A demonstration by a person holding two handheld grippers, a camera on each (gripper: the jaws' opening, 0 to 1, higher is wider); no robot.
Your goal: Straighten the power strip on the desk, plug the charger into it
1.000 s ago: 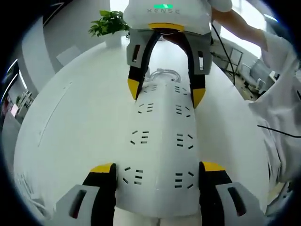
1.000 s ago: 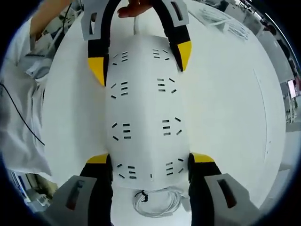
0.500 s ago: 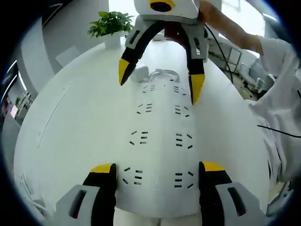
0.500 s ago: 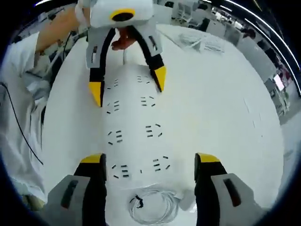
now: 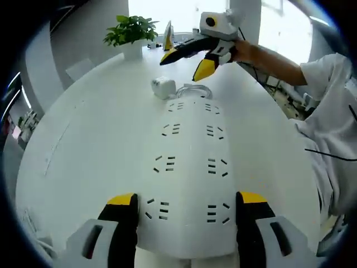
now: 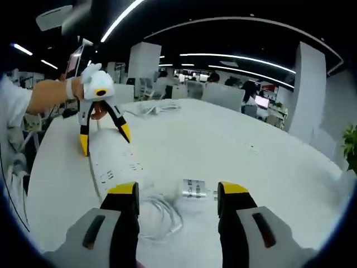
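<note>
Open-plan office, observed from a large white desk.

Long strip lights [image 6: 234, 56] are mounted on a dark ceiling, with square white pillars [image 6: 144, 60] below. Rows of workstations with monitors [image 6: 261, 101] are seen in the background, and seated people [image 6: 245, 89] are noted there. A potted green plant [image 5: 130, 30] is placed at the far edge of the white desk [image 5: 95, 139]. Bright windows [image 5: 167, 8] are seen beyond it.

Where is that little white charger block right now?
In the right gripper view the small white charger block lies on the white desk between the right gripper's open jaws, beside the coiled white cable at the long white power strip's end.
</note>
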